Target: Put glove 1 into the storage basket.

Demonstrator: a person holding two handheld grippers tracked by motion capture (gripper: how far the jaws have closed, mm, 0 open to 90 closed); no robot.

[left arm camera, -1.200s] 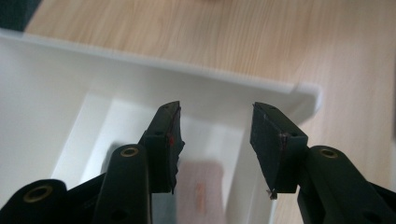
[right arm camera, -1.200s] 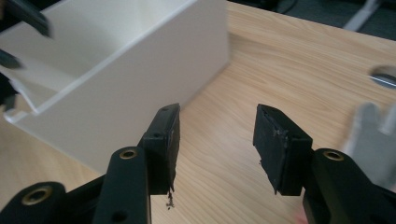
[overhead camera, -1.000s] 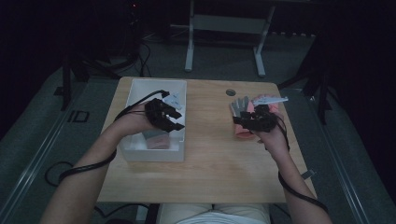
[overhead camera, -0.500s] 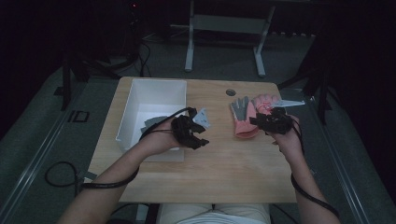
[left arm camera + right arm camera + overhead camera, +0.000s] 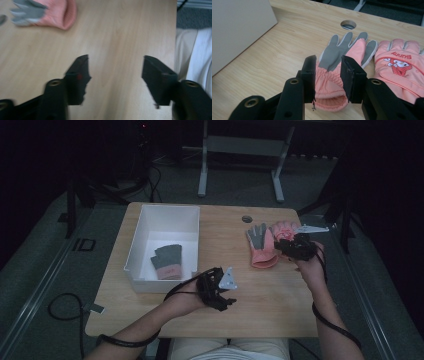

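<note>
A pink glove (image 5: 260,249) lies palm-up, grey palm showing, on the wooden table (image 5: 250,320). My right gripper (image 5: 286,245) is at its cuff. In the right gripper view my right gripper (image 5: 328,65) has just been closing, and its jaws pinch the pink glove's (image 5: 337,52) cuff from both sides. A second pink glove (image 5: 399,67) with a cartoon print lies beside it. My left gripper (image 5: 229,296) hangs low over the table's front middle. In its own view my left gripper (image 5: 115,65) has just been opening and stands open over bare wood.
A white bin (image 5: 137,240) at the table's left holds a grey and pink glove (image 5: 167,260). Its wall (image 5: 237,30) rises left of the right gripper. A cable hole (image 5: 247,219) sits at the back. The person's trousers (image 5: 192,50) border the front edge.
My left hand has come out of the bin to the table's front middle, and its jaws have opened. A glove now lies bare in the bin. My right jaws have narrowed on the cuff.
</note>
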